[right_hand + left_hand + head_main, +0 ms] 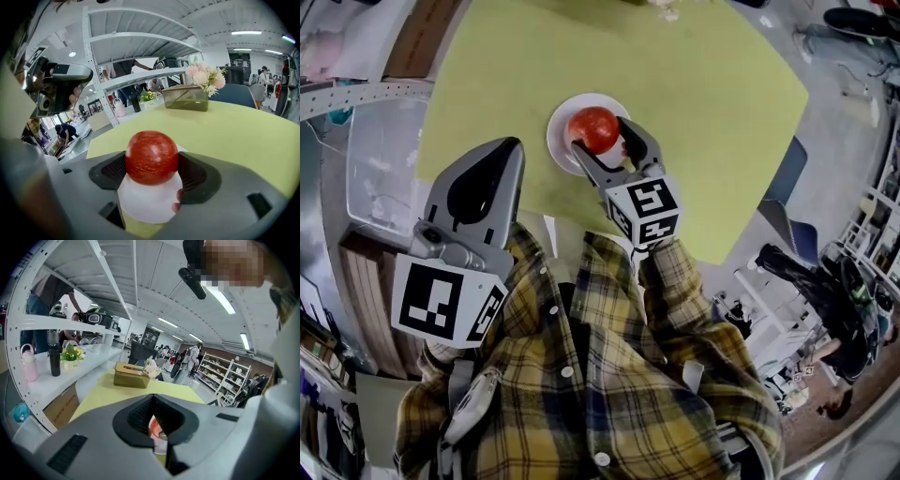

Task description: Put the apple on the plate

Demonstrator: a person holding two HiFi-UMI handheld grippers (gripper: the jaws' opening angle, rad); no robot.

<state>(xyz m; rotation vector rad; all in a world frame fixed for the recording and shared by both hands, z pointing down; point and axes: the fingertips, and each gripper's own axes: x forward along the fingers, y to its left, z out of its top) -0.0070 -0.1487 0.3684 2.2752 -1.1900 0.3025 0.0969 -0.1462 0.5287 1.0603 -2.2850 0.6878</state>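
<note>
Yellow-green cloth covers the table [694, 84] under both tools. The right gripper [600, 137] has its two jaws pressed against opposite sides of the red apple [151, 157], gripping it. The apple sits directly over the white plate [559, 133], towards the side of the plate nearer the person; whether it rests on the plate or hangs just above it I cannot tell. The left gripper [515, 144] is well apart from the plate at the table's near edge, its jaw tips brought together with nothing between them. Farther back on the table stands a brown box with pink flowers [187, 96], and beyond that a white metal shelf [136, 77].
</note>
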